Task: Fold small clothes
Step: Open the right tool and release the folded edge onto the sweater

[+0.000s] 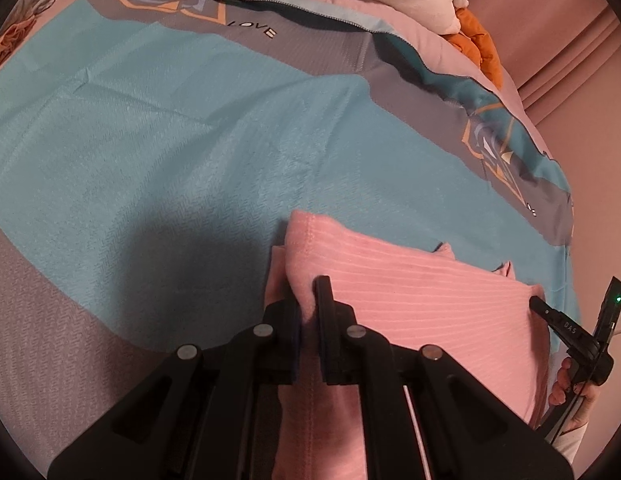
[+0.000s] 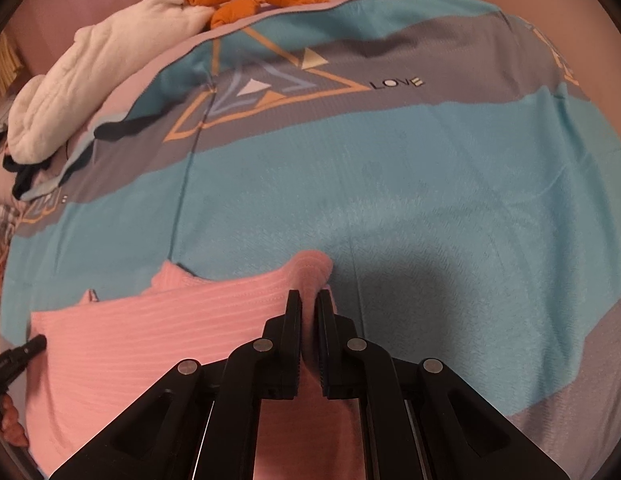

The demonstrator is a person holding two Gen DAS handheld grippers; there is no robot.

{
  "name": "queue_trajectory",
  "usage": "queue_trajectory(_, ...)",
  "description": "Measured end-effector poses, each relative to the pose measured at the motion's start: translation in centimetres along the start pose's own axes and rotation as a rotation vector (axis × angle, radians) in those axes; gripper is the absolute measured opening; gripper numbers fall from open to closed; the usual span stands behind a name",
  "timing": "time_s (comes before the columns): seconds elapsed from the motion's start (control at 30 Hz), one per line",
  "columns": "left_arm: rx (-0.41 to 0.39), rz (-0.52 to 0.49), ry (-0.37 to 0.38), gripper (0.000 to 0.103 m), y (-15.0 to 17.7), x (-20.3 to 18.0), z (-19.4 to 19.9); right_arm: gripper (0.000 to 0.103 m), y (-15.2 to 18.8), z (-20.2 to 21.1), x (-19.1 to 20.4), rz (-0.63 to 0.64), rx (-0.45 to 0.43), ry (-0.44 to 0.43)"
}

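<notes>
Bedspread [image 1: 150, 140]: one pink garment [image 1: 430, 300], two claws gripping.

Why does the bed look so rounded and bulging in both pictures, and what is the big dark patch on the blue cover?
Left wrist view: the fisheye lens bows the bedspread and blackens the corners; the dark patch is the left gripper shadow. Right wrist view: same bulging, a matching shadow beside the right gripper, slight softness toward the rim. Both show warm, pinkish light on the pink garment.
</notes>
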State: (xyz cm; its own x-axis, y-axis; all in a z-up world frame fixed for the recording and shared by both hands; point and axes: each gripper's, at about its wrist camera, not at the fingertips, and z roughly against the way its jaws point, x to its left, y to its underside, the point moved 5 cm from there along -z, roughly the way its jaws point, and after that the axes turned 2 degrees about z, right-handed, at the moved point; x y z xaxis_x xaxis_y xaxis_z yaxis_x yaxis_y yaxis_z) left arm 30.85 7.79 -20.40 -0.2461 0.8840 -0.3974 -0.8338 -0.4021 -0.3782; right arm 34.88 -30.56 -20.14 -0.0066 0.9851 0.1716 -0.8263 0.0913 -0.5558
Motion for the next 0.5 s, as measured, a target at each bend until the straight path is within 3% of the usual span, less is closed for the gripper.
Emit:
queue_trajectory(0.27,-0.007,-0.035,-0.019,0.011,0.3,-0.2,0.1,0.007,-0.2,-0.3,0.2,0.035,-0.025,0.061)
queue_trajectory(0.33,-0.005,-0.046,-0.024,0.014,0.4,-0.4,0.5,0.021,-0.2,0.4,0.3,0.052,-0.027,0.102)
queue_trajectory(0.43,-0.03,-0.049,-0.041,0.028,0.6,-0.5,2.4,0.048,-0.2,2.2,0.1,0.056,-0.06,0.147)
queue_trajectory(0.5,-0.062,-0.045,-0.007,0.037,1.0,-0.8,4.6,0.053,0.1,4.2,-0.3,0.037,-0.075,0.159)
